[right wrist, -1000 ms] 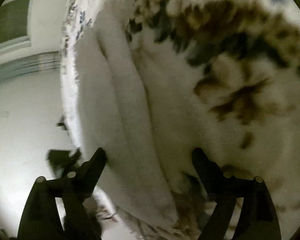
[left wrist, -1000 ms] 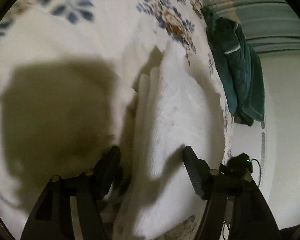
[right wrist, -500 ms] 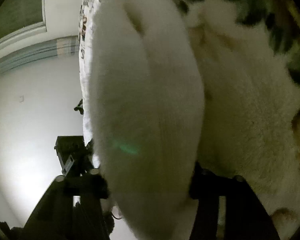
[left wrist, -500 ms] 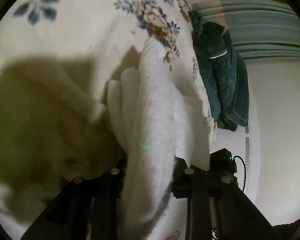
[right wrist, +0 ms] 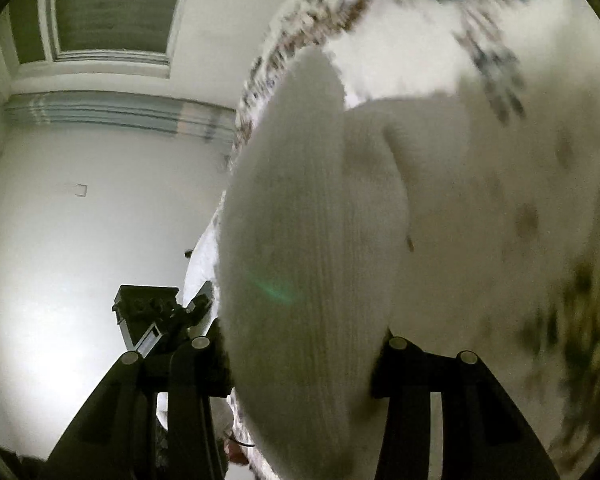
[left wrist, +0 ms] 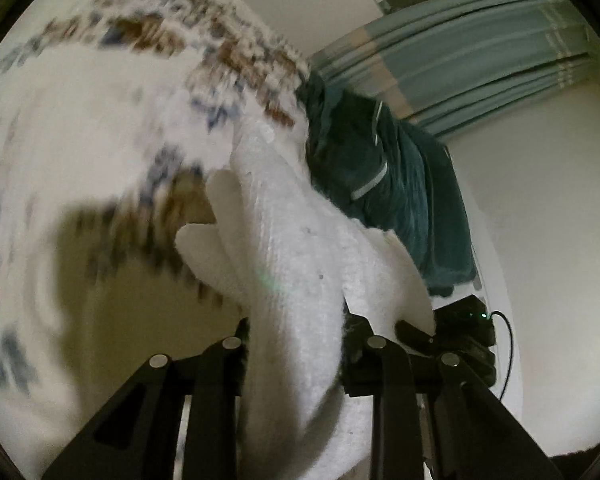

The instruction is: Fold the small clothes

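Note:
A white knitted garment (left wrist: pixel 292 264) hangs in thick folds between my two grippers, above a floral bedspread (left wrist: pixel 80 128). My left gripper (left wrist: pixel 296 336) is shut on one end of it; the cloth fills the gap between the fingers. My right gripper (right wrist: pixel 304 344) is shut on the other end of the same garment (right wrist: pixel 308 216), which bulges in front of the lens. The right gripper also shows in the left wrist view (left wrist: pixel 464 324), just beyond the cloth. The fingertips of both are hidden by fabric.
A dark teal garment (left wrist: pixel 384 184) lies at the edge of the bed beyond the white one. Behind are a white wall (right wrist: pixel 80 208), blue-grey curtains (left wrist: pixel 460 52) and a window (right wrist: pixel 112 8). The floral bedspread (right wrist: pixel 520 200) fills the right of the right wrist view.
Both grippers went from open over the flat garment to shut on its ends. They have lifted it off the bedspread, and the views have tilted up toward the wall.

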`<state>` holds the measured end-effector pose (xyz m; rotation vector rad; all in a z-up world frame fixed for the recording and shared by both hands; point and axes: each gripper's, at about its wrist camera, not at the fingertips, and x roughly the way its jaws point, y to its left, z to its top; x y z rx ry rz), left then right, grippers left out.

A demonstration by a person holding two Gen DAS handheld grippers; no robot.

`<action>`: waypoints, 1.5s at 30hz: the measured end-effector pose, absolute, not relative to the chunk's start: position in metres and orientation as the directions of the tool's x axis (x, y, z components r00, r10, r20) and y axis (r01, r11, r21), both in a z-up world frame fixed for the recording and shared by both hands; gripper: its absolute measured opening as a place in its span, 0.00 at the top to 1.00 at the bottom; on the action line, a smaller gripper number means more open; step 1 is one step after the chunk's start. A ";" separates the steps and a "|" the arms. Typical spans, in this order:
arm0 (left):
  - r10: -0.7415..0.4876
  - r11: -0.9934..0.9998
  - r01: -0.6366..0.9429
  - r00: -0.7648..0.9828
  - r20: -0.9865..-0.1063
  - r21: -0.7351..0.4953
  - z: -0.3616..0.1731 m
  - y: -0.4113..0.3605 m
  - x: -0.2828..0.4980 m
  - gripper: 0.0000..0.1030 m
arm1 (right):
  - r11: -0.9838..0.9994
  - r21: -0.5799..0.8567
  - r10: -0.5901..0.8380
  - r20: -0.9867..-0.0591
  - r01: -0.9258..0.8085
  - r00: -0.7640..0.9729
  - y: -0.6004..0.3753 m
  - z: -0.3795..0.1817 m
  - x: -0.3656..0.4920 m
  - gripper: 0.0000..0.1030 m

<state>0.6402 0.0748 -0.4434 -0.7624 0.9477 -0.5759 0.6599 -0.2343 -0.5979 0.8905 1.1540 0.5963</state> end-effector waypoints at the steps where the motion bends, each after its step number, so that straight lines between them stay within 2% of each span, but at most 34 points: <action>1: -0.719 0.618 0.110 0.479 -0.504 -0.778 -0.443 0.074 0.656 0.78 | 0.537 0.843 0.792 -0.517 0.032 0.324 -0.233 -0.598 0.673 0.54; 5: -0.695 0.660 0.100 0.458 -0.555 -0.744 -0.470 0.068 0.699 0.78 | 0.560 0.826 0.769 -0.547 0.064 0.331 -0.230 -0.627 0.722 0.54; 11: -0.643 0.749 0.074 0.318 -0.697 -0.658 -0.549 0.050 0.733 0.77 | 0.617 0.771 0.726 -0.634 0.156 0.264 -0.230 -0.698 0.754 0.54; 14: -0.626 0.764 0.044 0.290 -0.724 -0.643 -0.563 0.048 0.728 0.70 | 0.616 0.760 0.727 -0.649 0.206 0.222 -0.235 -0.720 0.754 0.45; 16: -0.611 0.767 0.001 0.304 -0.731 -0.641 -0.561 0.054 0.719 0.62 | 0.620 0.753 0.723 -0.657 0.219 0.215 -0.239 -0.717 0.747 0.35; 18: -0.543 0.813 -0.034 0.315 -0.779 -0.581 -0.556 0.058 0.711 0.52 | 0.677 0.706 0.677 -0.708 0.208 0.200 -0.234 -0.708 0.743 0.33; 19: -0.506 0.836 -0.044 0.325 -0.799 -0.548 -0.553 0.058 0.707 0.48 | 0.720 0.664 0.636 -0.748 0.201 0.190 -0.232 -0.702 0.741 0.21; 21: -0.365 0.910 -0.054 0.367 -0.856 -0.411 -0.541 0.054 0.697 0.30 | 0.817 0.550 0.520 -0.833 0.172 0.190 -0.227 -0.687 0.739 0.14; 23: -0.236 0.957 -0.058 0.411 -0.881 -0.284 -0.528 0.047 0.688 0.27 | 0.905 0.401 0.367 -0.904 0.138 0.221 -0.218 -0.666 0.729 0.09; 24: -0.170 0.975 -0.058 0.434 -0.885 -0.216 -0.520 0.042 0.681 0.25 | 0.925 0.356 0.320 -0.919 0.135 0.230 -0.214 -0.657 0.728 0.01; 25: -0.126 0.984 -0.057 0.445 -0.886 -0.168 -0.517 0.039 0.677 0.19 | 0.951 0.279 0.242 -0.939 0.131 0.245 -0.209 -0.647 0.726 0.00; 26: -0.080 0.991 -0.056 0.458 -0.885 -0.119 -0.512 0.034 0.672 0.07 | 0.972 0.202 0.165 -0.950 0.119 0.266 -0.202 -0.638 0.719 0.00; 27: -0.030 0.997 -0.052 0.472 -0.881 -0.062 -0.505 0.027 0.664 0.02 | 0.984 0.138 0.103 -0.956 0.113 0.274 -0.200 -0.631 0.708 0.00; 30: 0.030 0.999 -0.045 0.483 -0.875 0.009 -0.493 0.016 0.649 0.01 | 0.995 -0.007 -0.038 -0.956 0.104 0.292 -0.186 -0.610 0.682 0.00; 34: 0.048 0.999 -0.045 0.489 -0.871 0.030 -0.477 0.009 0.637 0.00 | 0.983 -0.134 -0.168 -0.928 0.124 0.334 -0.194 -0.574 0.650 0.00; 40: 0.049 0.998 -0.050 0.508 -0.860 0.027 -0.425 -0.002 0.606 0.00 | 0.976 -0.168 -0.209 -0.906 0.141 0.367 -0.185 -0.511 0.602 0.00; 45: 0.033 0.998 -0.066 0.532 -0.846 -0.003 -0.362 -0.002 0.554 0.00 | 0.974 -0.159 -0.214 -0.887 0.164 0.409 -0.180 -0.442 0.554 0.00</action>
